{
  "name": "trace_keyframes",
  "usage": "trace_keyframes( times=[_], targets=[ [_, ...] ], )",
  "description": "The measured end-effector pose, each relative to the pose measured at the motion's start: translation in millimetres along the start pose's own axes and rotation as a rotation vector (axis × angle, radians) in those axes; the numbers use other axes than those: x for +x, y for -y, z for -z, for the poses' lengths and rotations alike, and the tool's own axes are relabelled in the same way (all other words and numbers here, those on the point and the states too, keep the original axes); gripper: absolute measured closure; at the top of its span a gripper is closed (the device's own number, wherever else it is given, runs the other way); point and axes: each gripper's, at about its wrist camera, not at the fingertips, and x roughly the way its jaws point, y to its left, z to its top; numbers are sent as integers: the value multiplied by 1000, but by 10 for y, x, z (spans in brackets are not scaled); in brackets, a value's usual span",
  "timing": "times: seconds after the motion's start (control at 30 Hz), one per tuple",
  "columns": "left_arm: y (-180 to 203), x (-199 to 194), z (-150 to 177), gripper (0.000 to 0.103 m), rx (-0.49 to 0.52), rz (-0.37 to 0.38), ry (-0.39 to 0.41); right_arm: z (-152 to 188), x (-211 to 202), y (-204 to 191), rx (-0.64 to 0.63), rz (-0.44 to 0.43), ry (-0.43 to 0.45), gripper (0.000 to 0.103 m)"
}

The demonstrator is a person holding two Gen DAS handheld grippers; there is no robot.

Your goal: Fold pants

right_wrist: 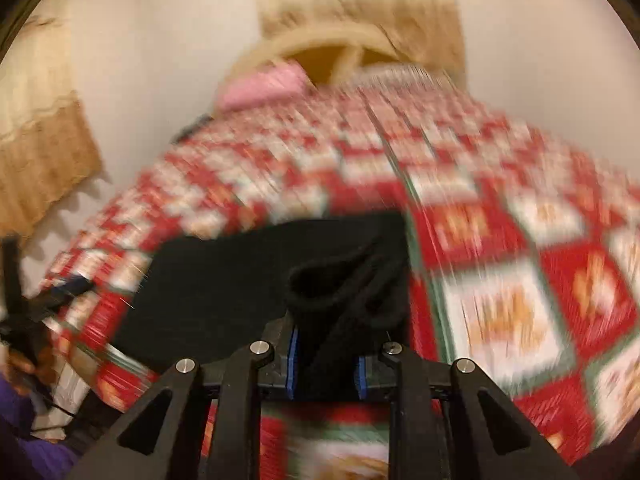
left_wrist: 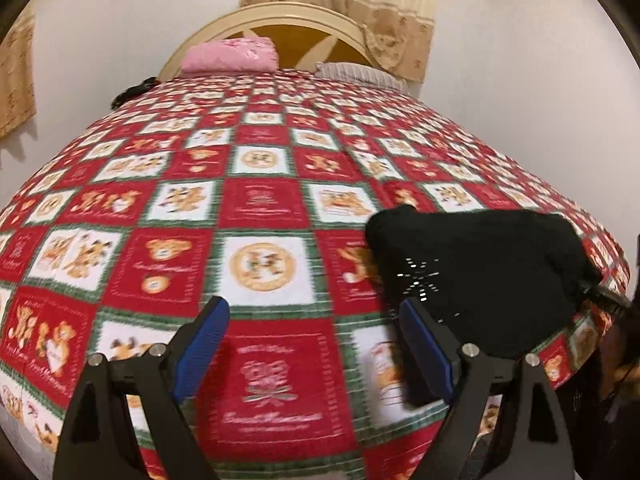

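The black pants (left_wrist: 480, 280) lie in a folded bundle on the red, white and green teddy-bear bedspread (left_wrist: 260, 208), near its right front edge. My left gripper (left_wrist: 316, 324) is open and empty, just left of the pants, its blue pads (left_wrist: 208, 336) wide apart above the spread. In the right wrist view, my right gripper (right_wrist: 328, 360) is shut on a bunched edge of the black pants (right_wrist: 344, 288), which spread out flat to the left (right_wrist: 224, 280). That view is motion-blurred.
A pink folded blanket (left_wrist: 232, 54) and a striped pillow (left_wrist: 360, 74) lie at the headboard (left_wrist: 280, 20). Curtains (left_wrist: 360, 0) hang behind. The other gripper's black frame (right_wrist: 24, 308) and a person's purple sleeve (right_wrist: 24, 440) show at lower left.
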Motion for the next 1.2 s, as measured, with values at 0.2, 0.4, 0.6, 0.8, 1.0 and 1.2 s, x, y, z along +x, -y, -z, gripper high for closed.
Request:
trace_keyframes(
  times=[0.2,0.4,0.6,0.8,1.0,1.2],
  targets=[
    [190,13,-50,13,48,0,-1,3,-261,60,36,-65,37,61],
    [336,87,-89,13,65,12,-15,-69,-849,-155,-79,162,264,58],
    [776,181,-148,13,148,26,-11,-200,-623,-392,-162,69,191,78],
    [817,444,147,13,142,9,-128,109,-347,62,21,56,63,80],
    [489,250,249,13,-6,57,-123,-191,-495,-343,-69,-8,119,78],
    [314,183,318,13,-65,69,-107,-660,93,-1229,-208,-286,34,41]
  ],
)
